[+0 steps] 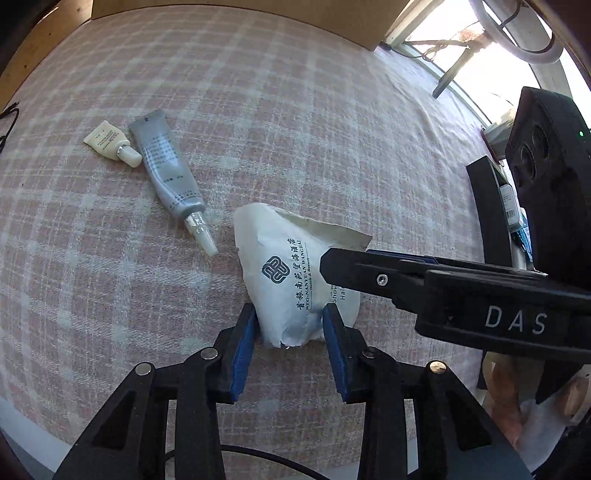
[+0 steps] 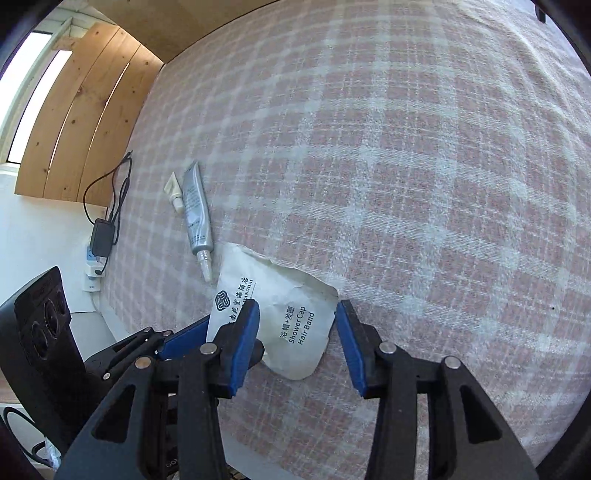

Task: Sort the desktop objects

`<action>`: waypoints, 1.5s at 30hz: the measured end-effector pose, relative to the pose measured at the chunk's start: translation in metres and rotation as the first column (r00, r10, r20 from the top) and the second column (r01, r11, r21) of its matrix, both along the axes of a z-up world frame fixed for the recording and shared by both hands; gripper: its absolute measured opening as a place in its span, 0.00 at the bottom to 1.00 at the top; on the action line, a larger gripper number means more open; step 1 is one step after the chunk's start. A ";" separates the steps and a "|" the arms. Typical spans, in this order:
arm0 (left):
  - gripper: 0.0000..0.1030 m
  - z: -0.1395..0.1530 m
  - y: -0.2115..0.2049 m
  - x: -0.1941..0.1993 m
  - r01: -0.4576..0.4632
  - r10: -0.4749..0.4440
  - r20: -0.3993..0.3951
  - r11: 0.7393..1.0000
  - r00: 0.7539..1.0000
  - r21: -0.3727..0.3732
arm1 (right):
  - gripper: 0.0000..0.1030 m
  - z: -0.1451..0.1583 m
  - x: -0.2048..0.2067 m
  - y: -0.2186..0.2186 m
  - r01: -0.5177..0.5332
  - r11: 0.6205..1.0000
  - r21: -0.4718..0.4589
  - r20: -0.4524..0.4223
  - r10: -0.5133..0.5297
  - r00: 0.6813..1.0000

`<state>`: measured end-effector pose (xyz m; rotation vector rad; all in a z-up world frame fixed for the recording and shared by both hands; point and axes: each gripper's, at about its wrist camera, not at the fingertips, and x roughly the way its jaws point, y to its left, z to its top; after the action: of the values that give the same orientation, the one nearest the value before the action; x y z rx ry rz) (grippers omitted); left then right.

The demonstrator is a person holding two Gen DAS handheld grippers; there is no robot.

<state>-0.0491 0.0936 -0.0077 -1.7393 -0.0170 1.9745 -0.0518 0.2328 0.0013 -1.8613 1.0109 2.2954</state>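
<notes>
A white shower-cap packet (image 1: pixel 291 273) lies on the pink plaid cloth (image 1: pixel 295 129). My left gripper (image 1: pixel 290 321) is open, its blue pads on either side of the packet's near end. My right gripper (image 2: pixel 297 321) is open too, its pads straddling the same packet (image 2: pixel 295 325) from the right; it shows in the left wrist view (image 1: pixel 369 275) reaching over the packet. A grey tube (image 1: pixel 166 166) and a small cream tube (image 1: pixel 110 144) lie side by side to the far left, also in the right wrist view (image 2: pixel 197 218).
A black power adapter (image 2: pixel 101 236) with its cable hangs by the cloth's left edge. A wooden board (image 2: pixel 85 110) stands beyond it. A cardboard edge (image 1: pixel 240 18) borders the far side, with a window (image 1: pixel 498 74) at the right.
</notes>
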 end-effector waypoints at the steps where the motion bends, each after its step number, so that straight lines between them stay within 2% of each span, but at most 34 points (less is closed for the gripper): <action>1: 0.32 0.002 0.003 0.003 0.005 -0.006 -0.020 1.000 1.000 -0.017 | 0.41 -0.003 -0.001 -0.002 0.004 1.000 -0.003 -0.003 -0.004 1.000; 3: 0.30 0.004 0.008 0.008 0.013 -0.013 -0.033 1.000 0.999 -0.014 | 0.34 -0.005 0.012 0.002 0.020 0.999 -0.048 -0.005 -0.021 1.000; 4: 0.27 0.006 0.010 0.009 0.013 -0.013 -0.025 1.000 1.000 0.008 | 0.31 -0.015 0.001 0.008 0.026 0.996 -0.088 -0.005 -0.027 1.000; 5: 0.19 0.008 0.011 0.010 0.015 -0.015 -0.016 0.999 1.000 0.035 | 0.24 -0.020 0.000 0.010 0.025 0.991 -0.130 -0.002 -0.026 1.000; 6: 0.18 0.009 0.014 0.011 0.022 -0.022 -0.002 0.998 1.000 0.052 | 0.21 -0.021 0.003 0.010 0.031 0.988 -0.153 -0.005 -0.032 0.999; 9: 0.16 0.013 0.027 0.015 0.043 -0.042 -0.027 0.998 0.999 0.045 | 0.21 -0.016 0.008 0.009 0.031 0.995 -0.099 -0.024 -0.033 0.999; 12: 0.15 0.018 0.041 0.022 0.075 -0.073 -0.042 0.996 0.996 0.052 | 0.20 -0.004 0.016 0.027 0.035 0.994 -0.103 -0.033 -0.038 0.999; 14: 0.15 0.025 0.051 0.025 0.096 -0.093 -0.059 0.993 0.994 0.061 | 0.20 0.008 0.020 0.037 0.023 0.999 -0.047 -0.055 -0.025 0.998; 16: 0.15 0.031 0.060 0.028 0.118 -0.113 -0.069 0.990 0.991 0.074 | 0.20 0.024 0.042 0.054 0.012 1.000 -0.005 -0.072 -0.013 0.997; 17: 0.15 0.033 0.066 0.030 0.131 -0.125 -0.078 0.989 0.989 0.075 | 0.20 0.027 0.037 0.054 0.017 1.000 0.005 -0.075 -0.017 0.997; 22: 0.15 0.039 0.094 0.035 0.175 -0.167 -0.080 0.980 0.983 0.098 | 0.19 0.037 0.058 0.085 0.072 0.997 0.016 -0.088 -0.070 0.994; 30: 0.15 0.071 0.144 0.054 0.279 -0.264 -0.121 0.951 0.957 0.133 | 0.19 0.067 0.100 0.124 0.148 0.988 0.044 -0.133 -0.141 0.981; 34: 0.15 0.089 0.175 0.068 0.344 -0.323 -0.150 0.928 0.935 0.146 | 0.19 0.087 0.129 0.145 0.218 0.974 0.058 -0.161 -0.206 0.965; 38: 0.15 0.110 0.210 0.086 0.426 -0.396 -0.182 0.888 0.900 0.172 | 0.19 0.111 0.168 0.170 0.291 0.954 0.077 -0.194 -0.271 0.943; 41: 0.15 0.125 0.237 0.103 0.494 -0.457 -0.206 0.848 0.865 0.193 | 0.19 0.128 0.198 0.187 0.356 0.930 0.092 -0.215 -0.330 0.919; 45: 0.15 0.146 0.276 0.131 0.591 -0.545 -0.240 0.779 0.804 0.210 | 0.19 0.152 0.243 0.210 0.441 0.888 0.131 -0.237 -0.404 0.884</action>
<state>0.0817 0.3694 0.1384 -1.2033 0.2554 1.5609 0.1914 0.4426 0.1536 -1.2055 1.0595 2.2429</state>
